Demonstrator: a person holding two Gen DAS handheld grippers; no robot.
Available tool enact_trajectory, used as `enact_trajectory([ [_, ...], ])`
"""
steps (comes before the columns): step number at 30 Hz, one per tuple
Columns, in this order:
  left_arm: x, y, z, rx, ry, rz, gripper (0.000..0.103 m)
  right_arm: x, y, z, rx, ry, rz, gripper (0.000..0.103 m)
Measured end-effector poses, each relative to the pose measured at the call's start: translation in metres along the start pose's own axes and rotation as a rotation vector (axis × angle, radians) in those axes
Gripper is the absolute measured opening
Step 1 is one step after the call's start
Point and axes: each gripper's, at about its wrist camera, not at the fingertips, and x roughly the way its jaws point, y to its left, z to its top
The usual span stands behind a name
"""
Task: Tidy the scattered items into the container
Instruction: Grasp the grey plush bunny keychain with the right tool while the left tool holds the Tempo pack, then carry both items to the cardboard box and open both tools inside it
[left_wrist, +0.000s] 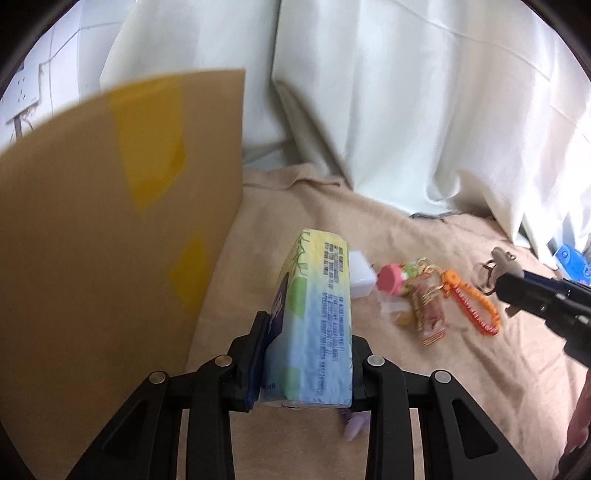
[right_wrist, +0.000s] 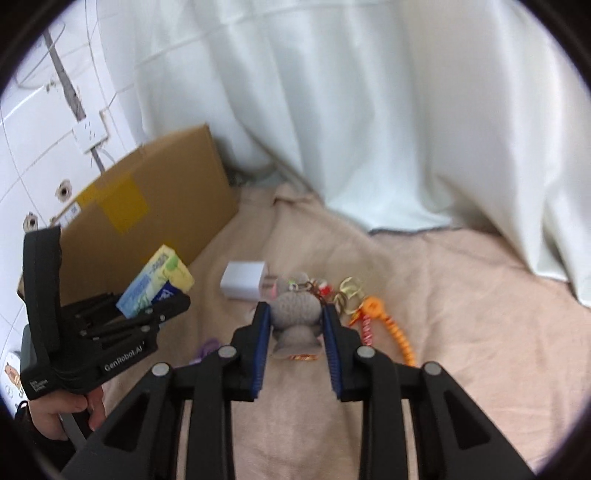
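Observation:
My left gripper (left_wrist: 310, 332) is shut on a yellow, blue and green tissue pack (left_wrist: 317, 295), held on edge just right of the tall cardboard box (left_wrist: 110, 221). The right wrist view shows that left gripper (right_wrist: 173, 302) and the pack (right_wrist: 155, 284) in front of the box (right_wrist: 147, 195). My right gripper (right_wrist: 295, 310) is shut on a grey crocheted toy (right_wrist: 295, 317) between its blue pads. From the left wrist view the right gripper (left_wrist: 513, 291) comes in from the right, with the toy (left_wrist: 502, 258) at its tip.
On the beige blanket (left_wrist: 369, 229) lie a white block (left_wrist: 360, 273), a pink-capped item (left_wrist: 391, 278), a snack wrapper (left_wrist: 428, 310), an orange toothed clip (left_wrist: 472, 306) and a purple piece (right_wrist: 207, 347). White curtains (left_wrist: 406, 110) hang behind. A hand (right_wrist: 55, 413) holds the left gripper.

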Motion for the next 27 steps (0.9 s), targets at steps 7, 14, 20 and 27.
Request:
enact_trajectory([
  [7,-0.026,-0.019,0.026,0.016,-0.089,-0.015,0.033,-0.029,0.003,0.012,0.028,-0.084,-0.040,0.032],
  [14,-0.046,-0.029,0.044,0.027,-0.128,-0.017,0.033,-0.045,0.002,0.019,0.041,-0.134,-0.045,0.032],
  [20,-0.071,-0.023,0.057,0.015,-0.166,0.030,0.033,-0.050,0.012,0.023,0.047,-0.161,-0.042,0.032],
  [27,-0.114,0.006,0.082,0.014,-0.220,0.078,0.033,-0.063,0.044,0.055,0.001,-0.212,-0.025,0.032],
])
